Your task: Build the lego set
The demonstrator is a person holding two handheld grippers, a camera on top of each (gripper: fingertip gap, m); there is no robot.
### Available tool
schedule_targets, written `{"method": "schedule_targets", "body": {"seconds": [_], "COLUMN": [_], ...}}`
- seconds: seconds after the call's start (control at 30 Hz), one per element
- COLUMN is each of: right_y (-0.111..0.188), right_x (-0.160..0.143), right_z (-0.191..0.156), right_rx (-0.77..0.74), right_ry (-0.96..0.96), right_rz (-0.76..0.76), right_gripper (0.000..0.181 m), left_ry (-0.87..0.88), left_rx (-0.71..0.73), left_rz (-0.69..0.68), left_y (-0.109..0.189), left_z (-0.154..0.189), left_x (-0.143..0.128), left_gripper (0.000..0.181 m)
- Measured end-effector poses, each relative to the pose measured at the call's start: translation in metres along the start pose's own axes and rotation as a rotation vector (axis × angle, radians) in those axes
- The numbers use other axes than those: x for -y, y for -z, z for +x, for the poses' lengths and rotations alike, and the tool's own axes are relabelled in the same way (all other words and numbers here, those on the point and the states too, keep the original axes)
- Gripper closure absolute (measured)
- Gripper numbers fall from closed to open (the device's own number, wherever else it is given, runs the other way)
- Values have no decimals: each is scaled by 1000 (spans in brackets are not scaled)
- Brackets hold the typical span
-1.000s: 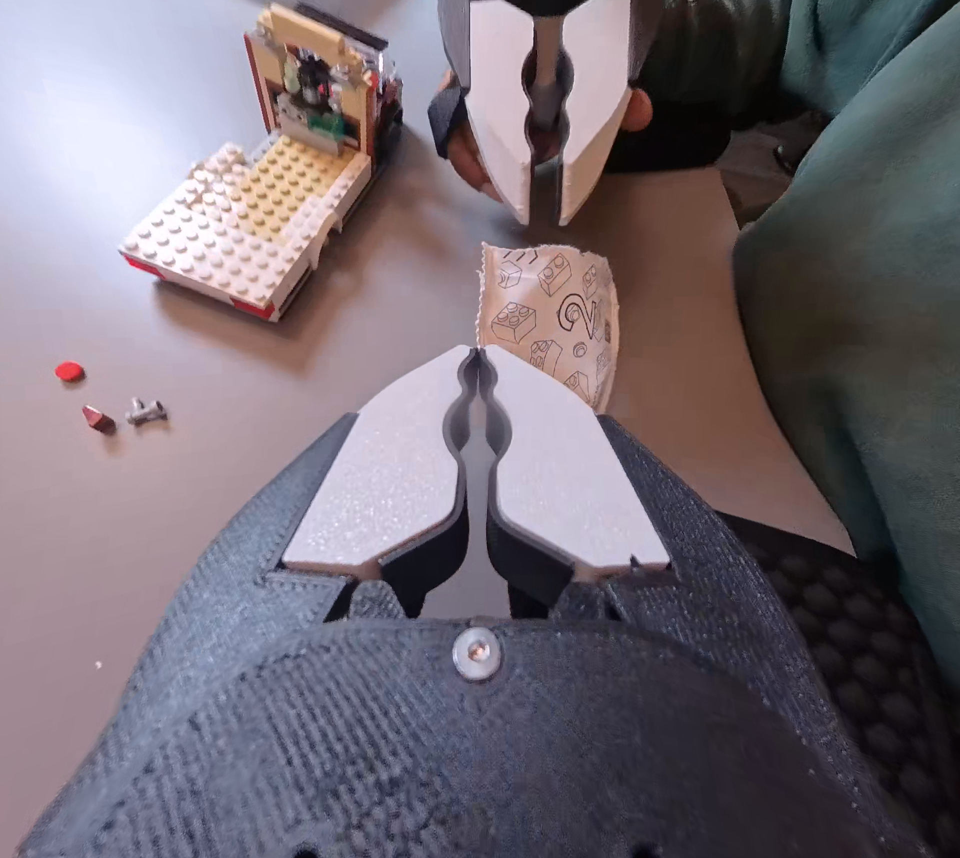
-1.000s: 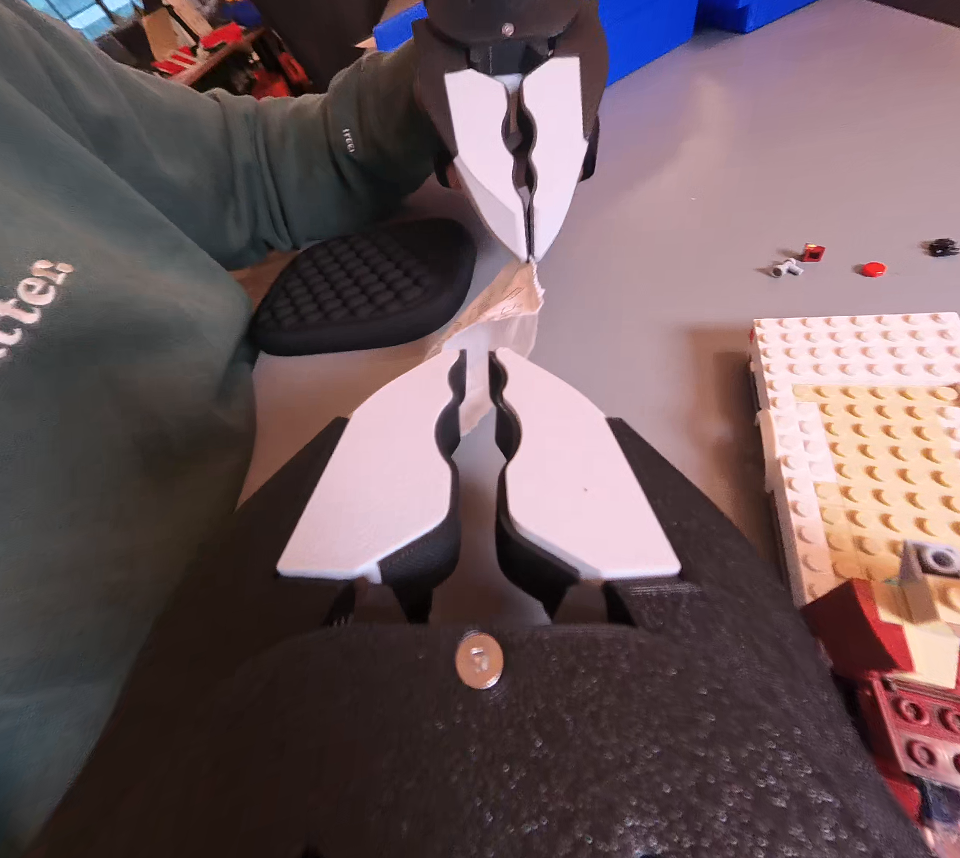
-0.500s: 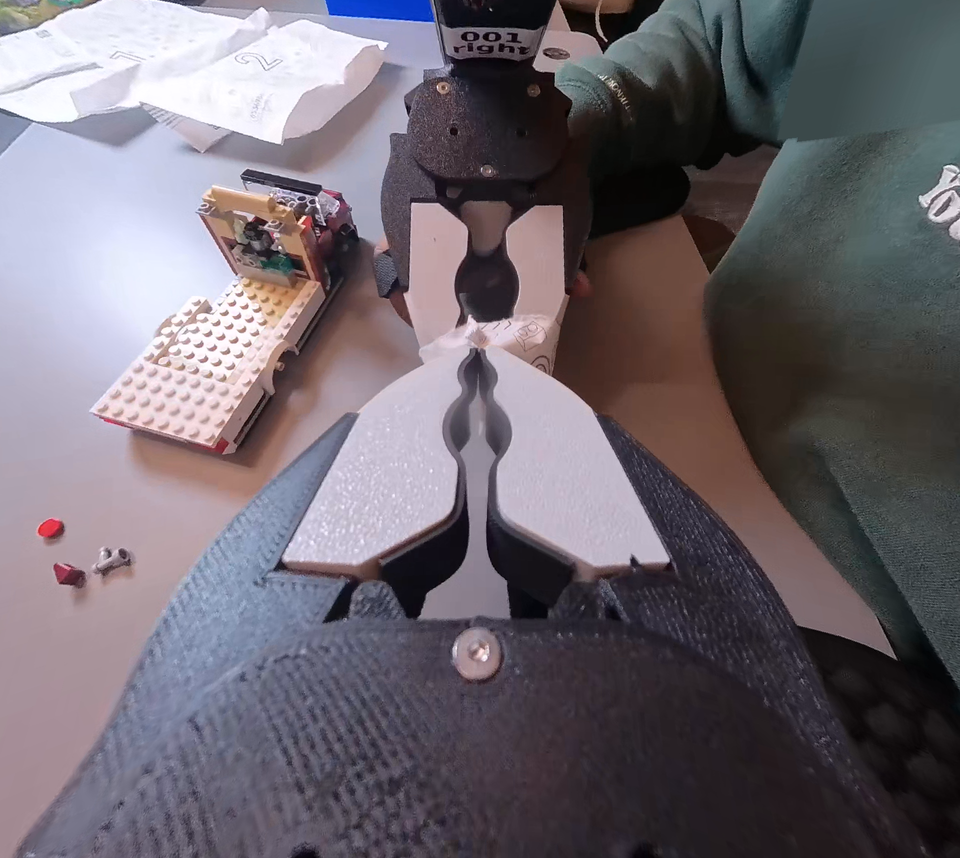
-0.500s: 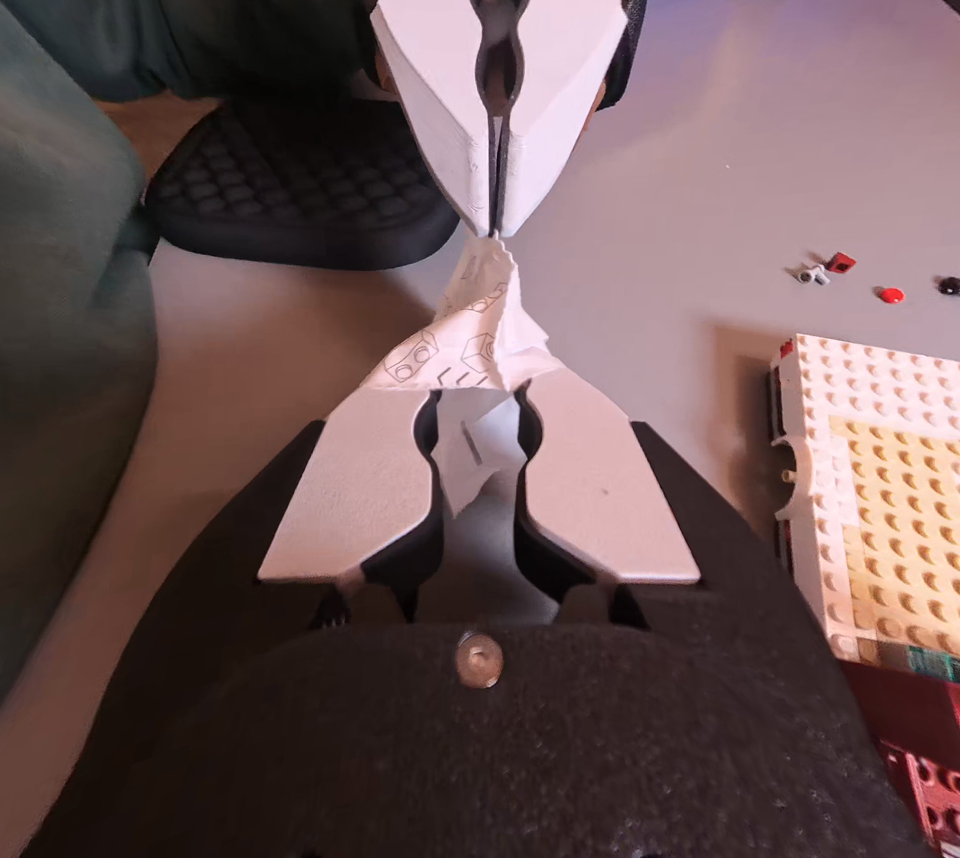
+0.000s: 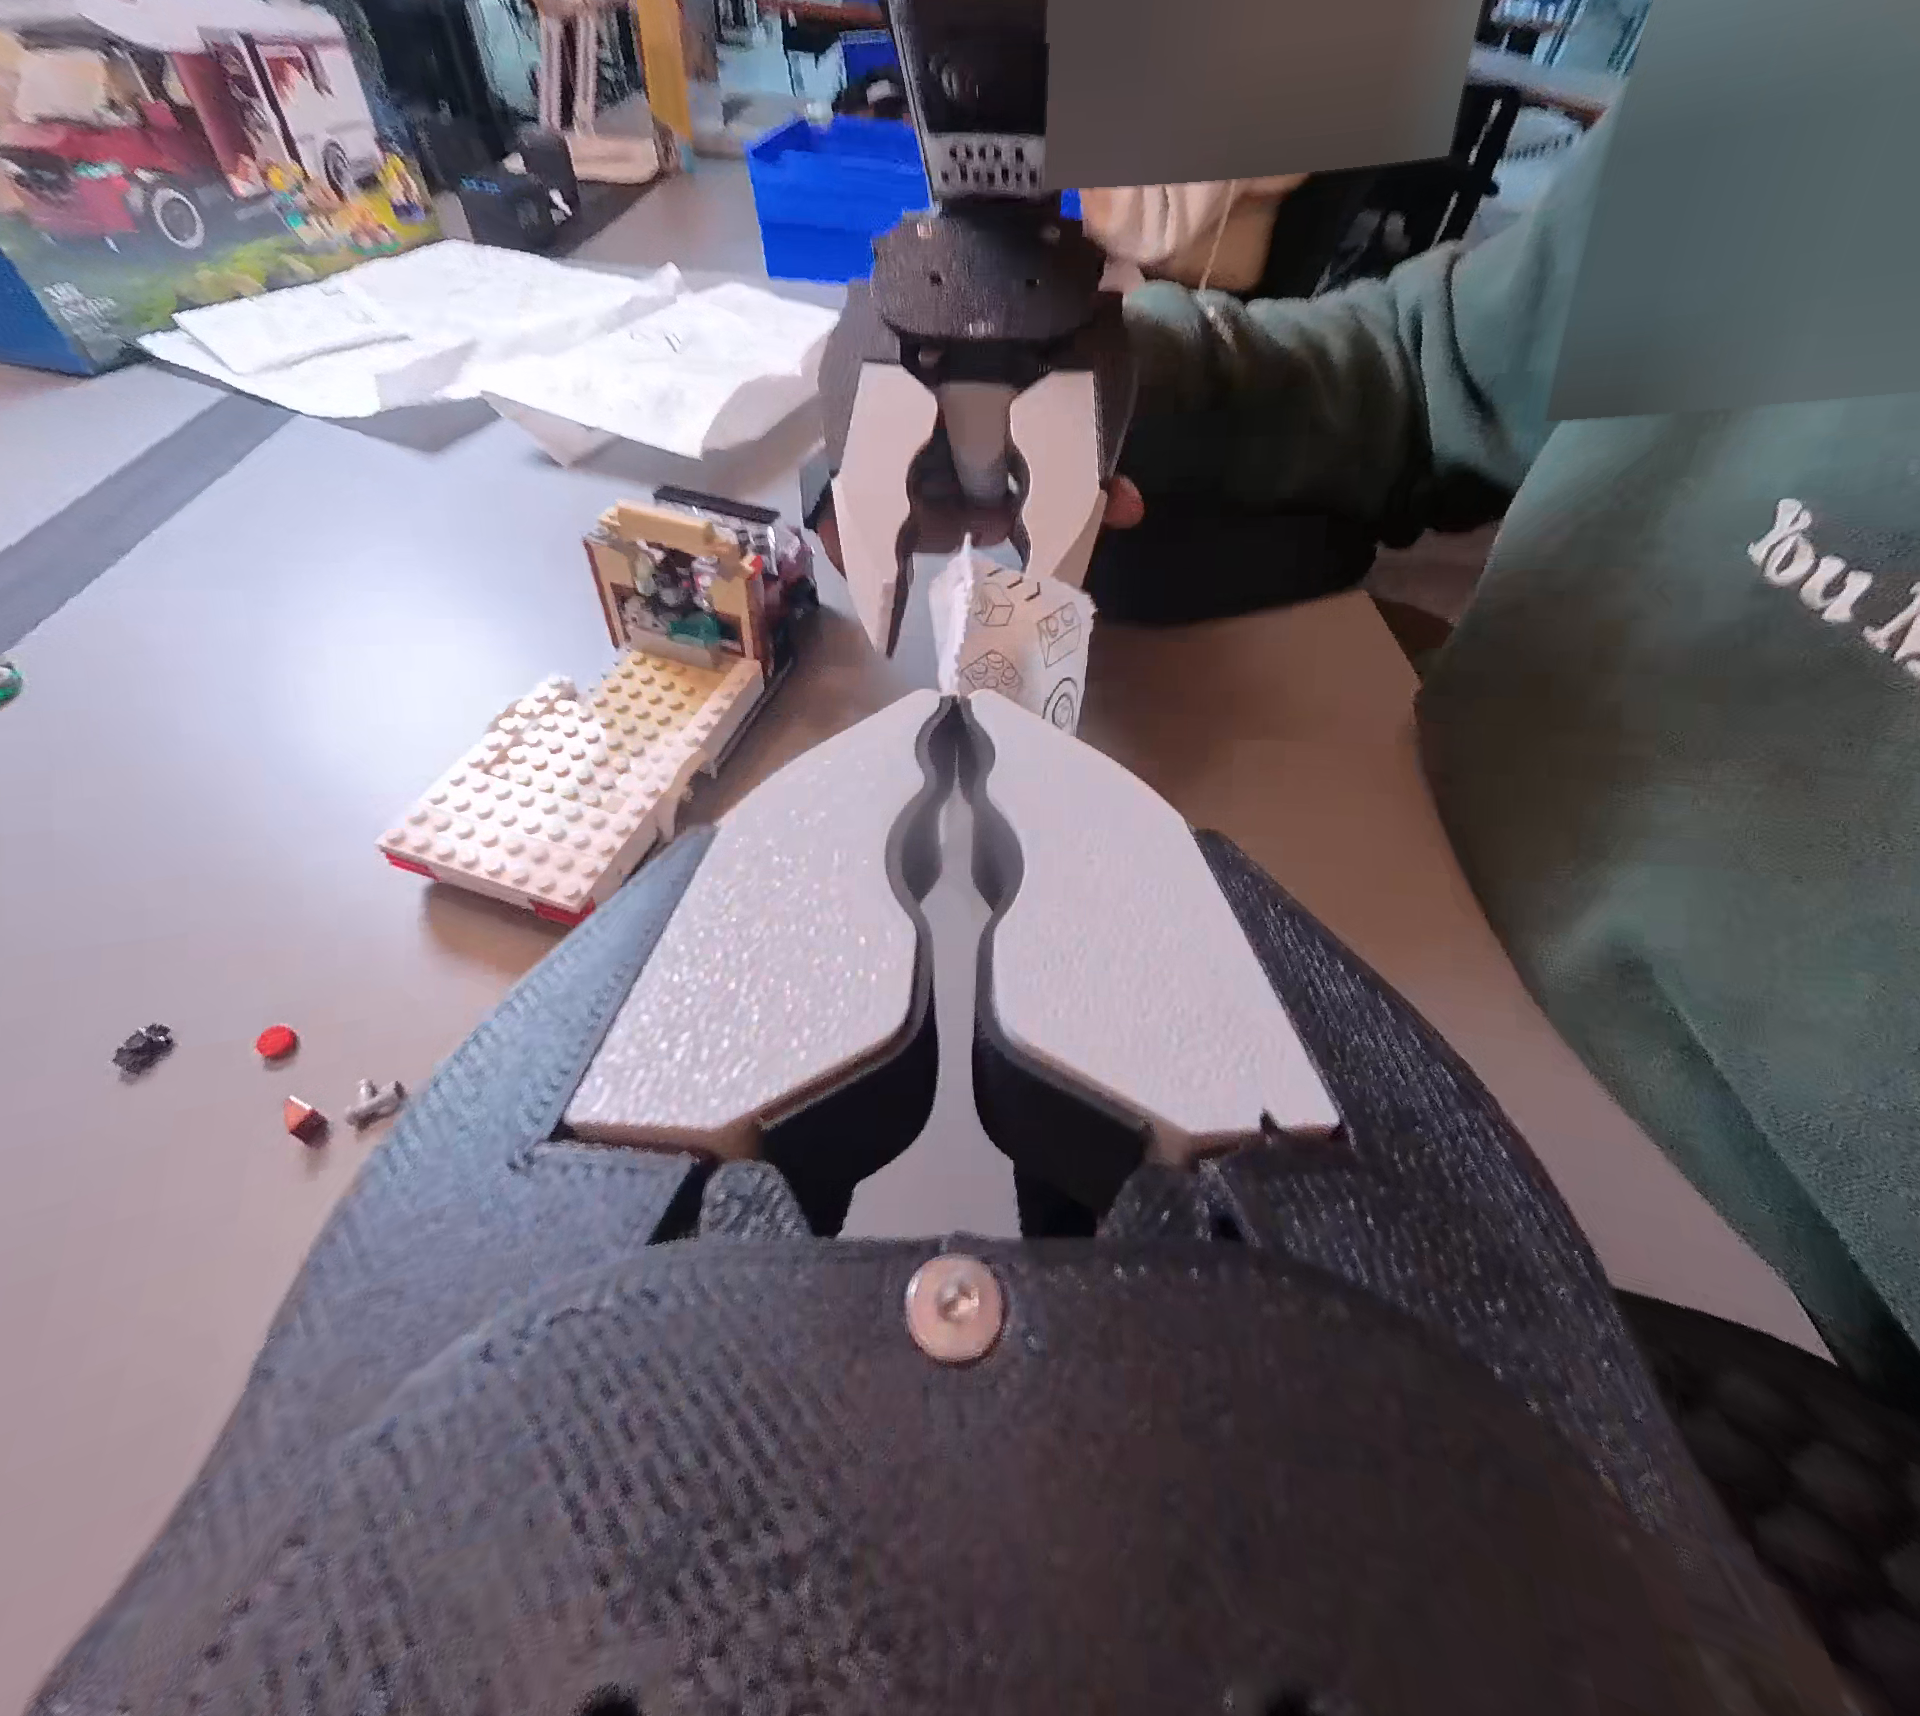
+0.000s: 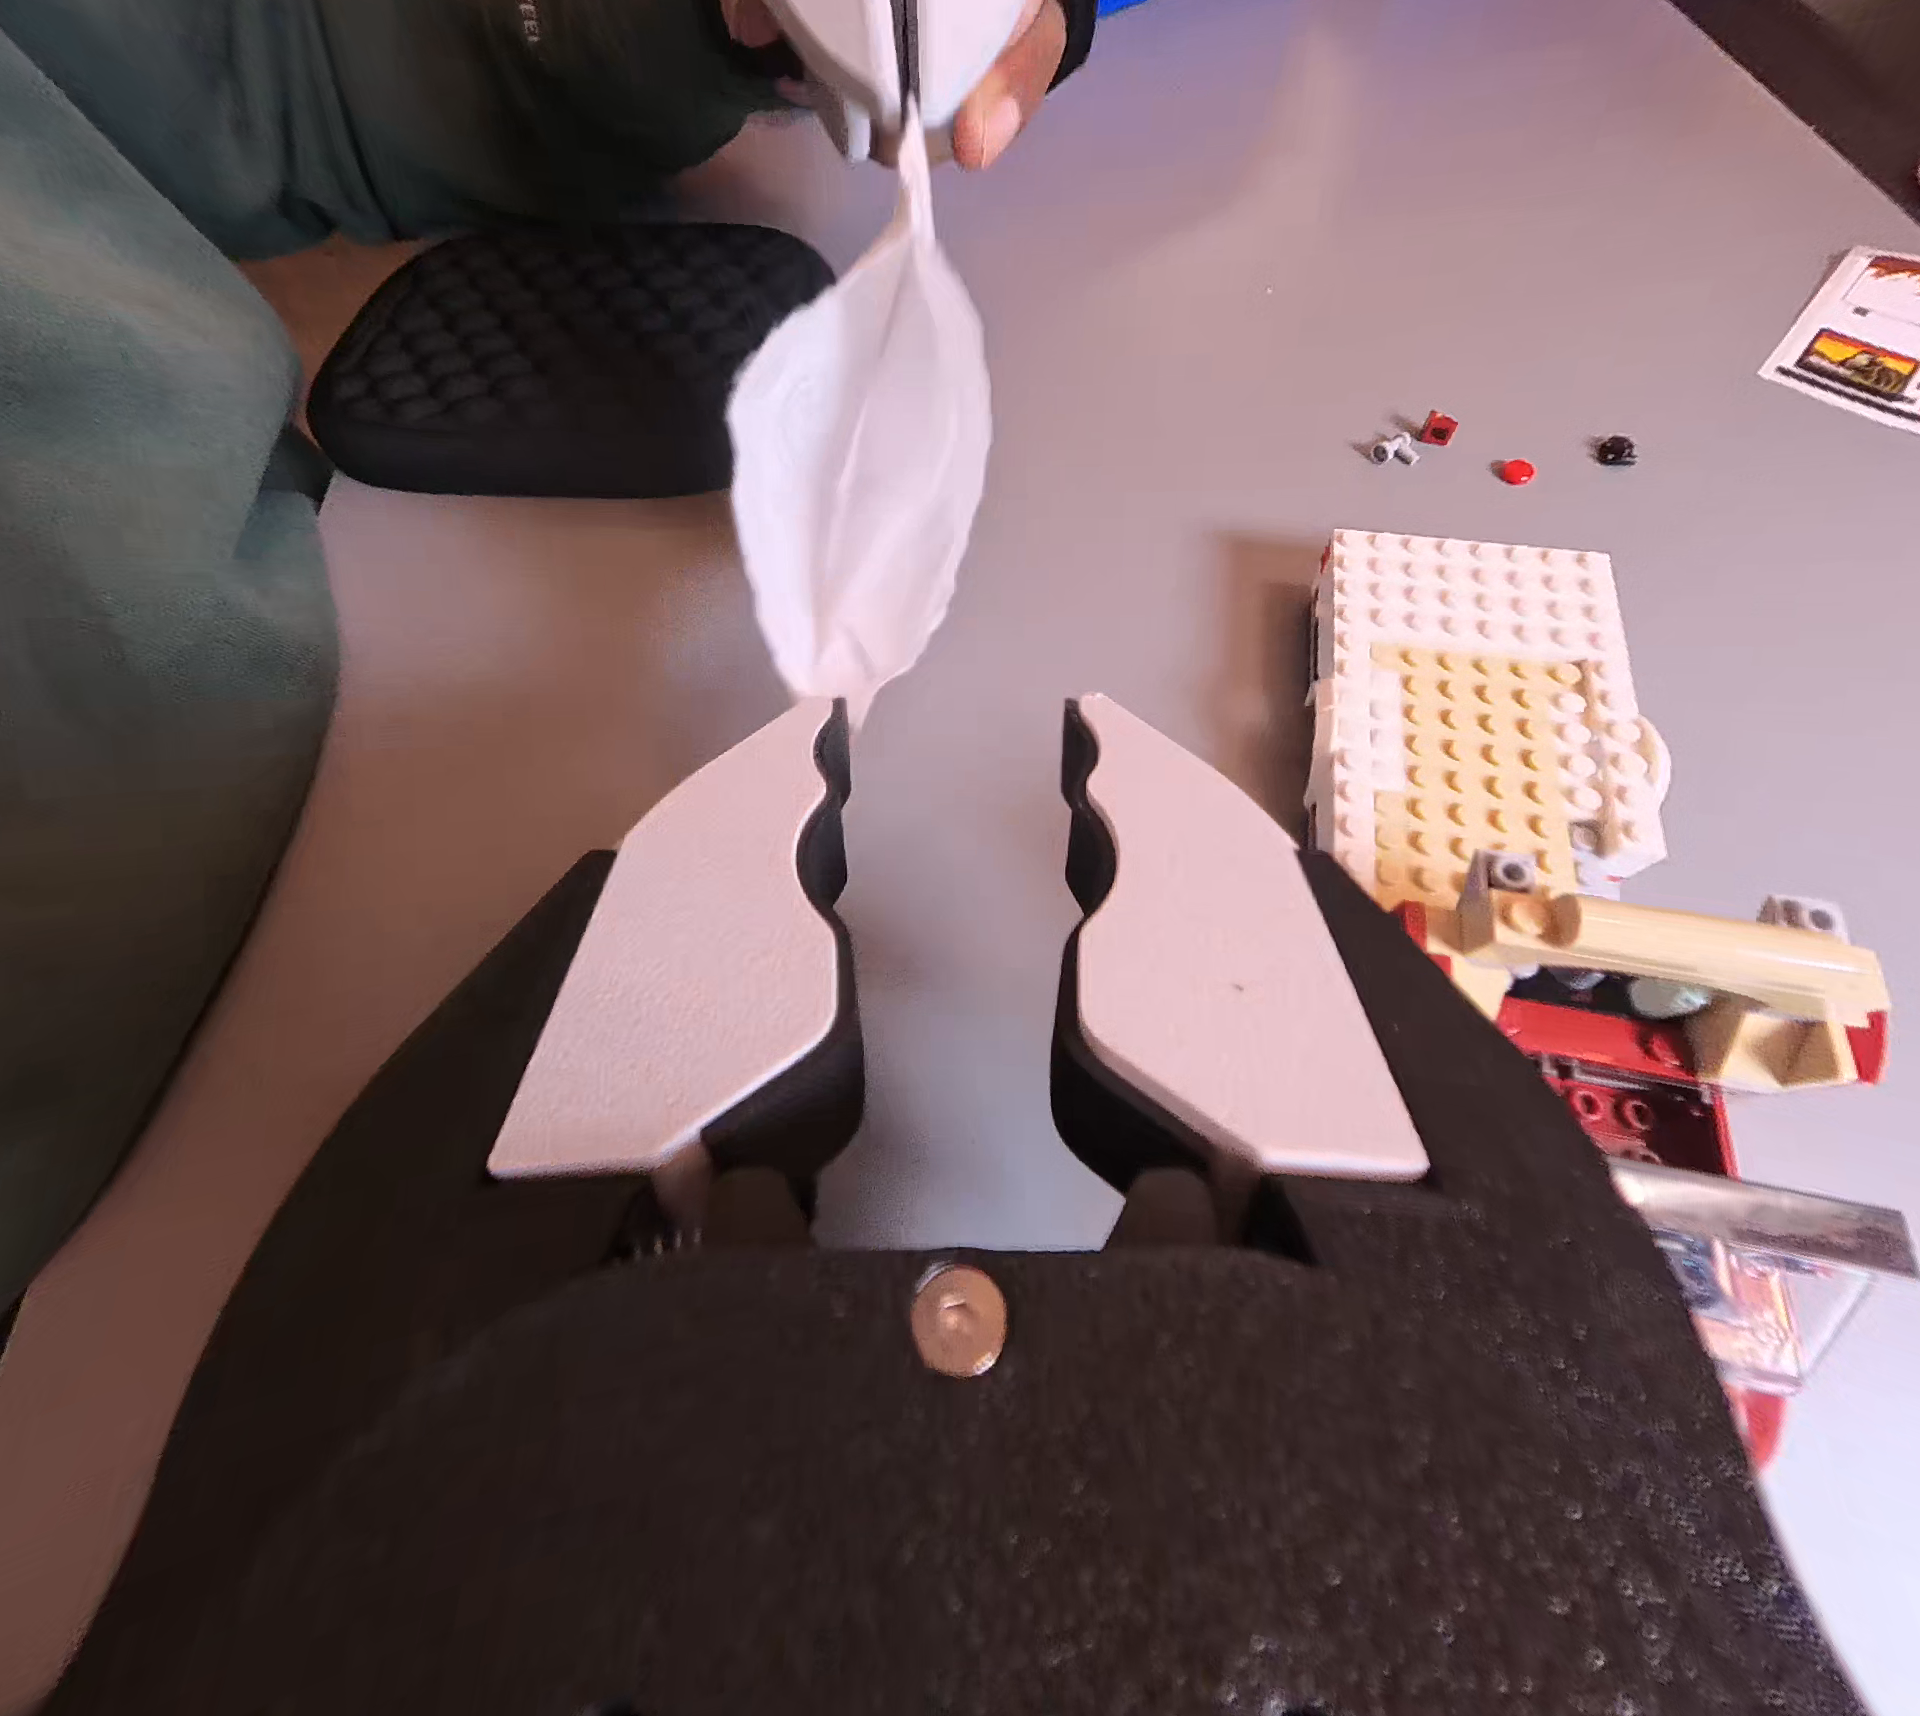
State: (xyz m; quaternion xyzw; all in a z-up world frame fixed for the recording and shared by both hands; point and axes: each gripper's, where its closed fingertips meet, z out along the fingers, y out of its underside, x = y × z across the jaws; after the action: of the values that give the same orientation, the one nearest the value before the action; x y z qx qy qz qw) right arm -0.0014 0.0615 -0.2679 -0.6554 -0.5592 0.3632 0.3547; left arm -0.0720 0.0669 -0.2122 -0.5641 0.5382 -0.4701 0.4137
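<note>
My left claw (image 5: 954,710) is clamped on the top corner of a small white paper parts bag (image 6: 862,471), fingers fully together, and the bag hangs free below it, clear of the bench (image 6: 1299,212). My right claw (image 6: 956,710) stands wide apart and holds nothing; the bag's lower end sits just beside its left fingertip (image 6: 821,731), outside the gap.

The part-built lego model (image 5: 613,721) rests on the bench to one side: a white and tan studded floor plate with a tan and dark red wall section at one end. Four small loose pieces (image 5: 270,1074) lie apart from it. Flattened paper bags (image 5: 499,347) and the set's box (image 5: 177,108) lie at the far edge of the bench.

Judgement: the step in hand is opening this bag so that its parts can join the build. To do it well:

- Bring the right claw sideways until the bag's free edge lies squarely between the fingers, then close on paper only, not on the lump of pieces inside.
- Grip close to the left claw's hold, so that a tear starts at the edge.
- Work low over bare bench, away from the model, so that spilled pieces neither bounce nor scatter.

The bag's contents are not visible.
</note>
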Motion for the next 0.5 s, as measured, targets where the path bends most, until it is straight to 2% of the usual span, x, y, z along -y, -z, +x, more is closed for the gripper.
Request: {"method": "schedule_targets", "body": {"seconds": [0.13, 0.23, 0.5], "right_y": [-3, -4, 1], "right_x": [8, 11, 23], "right_z": [-17, -20, -35], "right_rx": [142, 151, 254], "right_ry": [-57, -52, -95], "right_rz": [80, 91, 150], "right_gripper": [141, 143, 141], "left_ry": [9, 28, 17], "left_rx": [29, 34, 55], "left_rz": [73, 123, 122], "left_y": [6, 9, 10], "left_z": [-6, -8, -11], "left_x": [10, 17, 17], "left_gripper": [181, 181, 181]}}
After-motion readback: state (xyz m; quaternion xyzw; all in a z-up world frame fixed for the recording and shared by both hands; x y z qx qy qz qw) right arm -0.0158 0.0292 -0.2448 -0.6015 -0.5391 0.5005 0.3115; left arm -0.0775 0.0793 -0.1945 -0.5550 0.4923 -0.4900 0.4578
